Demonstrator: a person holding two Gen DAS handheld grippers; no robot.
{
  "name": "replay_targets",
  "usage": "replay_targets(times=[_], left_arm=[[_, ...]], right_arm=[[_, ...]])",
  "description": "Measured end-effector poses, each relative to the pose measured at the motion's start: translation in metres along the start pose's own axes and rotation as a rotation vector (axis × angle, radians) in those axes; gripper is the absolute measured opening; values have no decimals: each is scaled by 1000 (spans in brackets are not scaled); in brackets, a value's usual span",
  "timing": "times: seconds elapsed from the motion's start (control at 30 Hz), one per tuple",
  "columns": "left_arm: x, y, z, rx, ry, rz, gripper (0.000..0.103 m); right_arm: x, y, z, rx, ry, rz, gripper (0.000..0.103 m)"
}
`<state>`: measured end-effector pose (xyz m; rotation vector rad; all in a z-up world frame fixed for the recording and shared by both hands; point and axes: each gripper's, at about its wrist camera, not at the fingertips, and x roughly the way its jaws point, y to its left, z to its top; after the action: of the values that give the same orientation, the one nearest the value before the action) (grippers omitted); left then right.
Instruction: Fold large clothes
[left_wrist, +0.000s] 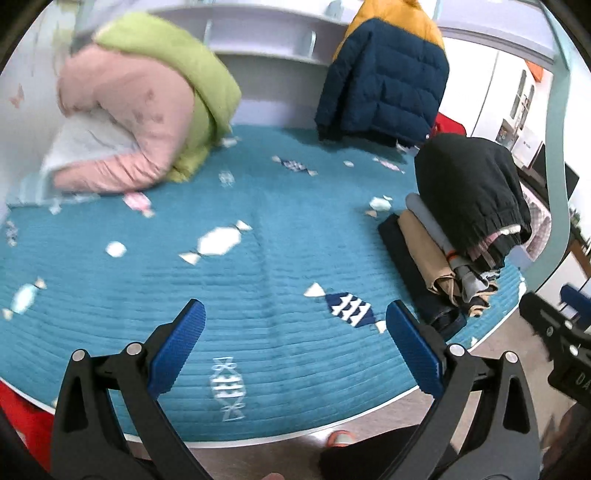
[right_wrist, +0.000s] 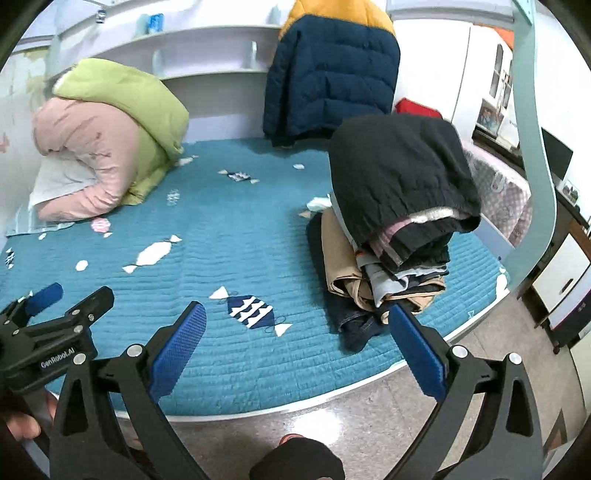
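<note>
The left gripper (left_wrist: 293, 321) hangs over the near edge of the teal bed cover (left_wrist: 258, 258), jaws wide and holding nothing; the right gripper (right_wrist: 297, 325) is likewise spread wide; a stack of folded clothes (right_wrist: 388, 229) sits at the right; a navy-and-yellow puffer jacket (right_wrist: 332, 81) hangs at the far side.

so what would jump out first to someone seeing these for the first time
Probably the teal quilted bed cover with candy patterns filling both views, with the tall stack of folded clothes topped by a black garment near its right edge. At the back, a navy and yellow puffer jacket hangs by the headboard, and pink and lime green bedding is bunched at the far left. Both hand-held grippers hover open and empty.
</note>
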<state>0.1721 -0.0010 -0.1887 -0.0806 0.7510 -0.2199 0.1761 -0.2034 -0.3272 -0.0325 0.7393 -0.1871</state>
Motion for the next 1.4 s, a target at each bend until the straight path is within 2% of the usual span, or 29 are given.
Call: replay_targets(times=[0.13, 0.3, 0.67, 0.97, 1.17, 1.4], left_arm=[[-39, -4, -8, -11, -36, -9, 98], [-72, -9, -18, -49, -57, -11, 98], [-136, -34, -23, -1, -150, 27, 98], [-174, -41, -24, 3, -216, 62, 98], [-187, -37, -19, 0, -227, 83, 98], [-204, -34, -16, 4, -283, 132, 98]], right_arm=[[-32, 0, -7, 21, -40, 16, 95], [-69, 1, -16, 21, -105, -8, 95], [-122, -6, -30, 35, -195, 25, 96], [-147, -8, -36, 41, -234, 50, 96], [-156, -5, -33, 46, -257, 71, 96], [-163, 0, -30, 41, -293, 84, 96]])
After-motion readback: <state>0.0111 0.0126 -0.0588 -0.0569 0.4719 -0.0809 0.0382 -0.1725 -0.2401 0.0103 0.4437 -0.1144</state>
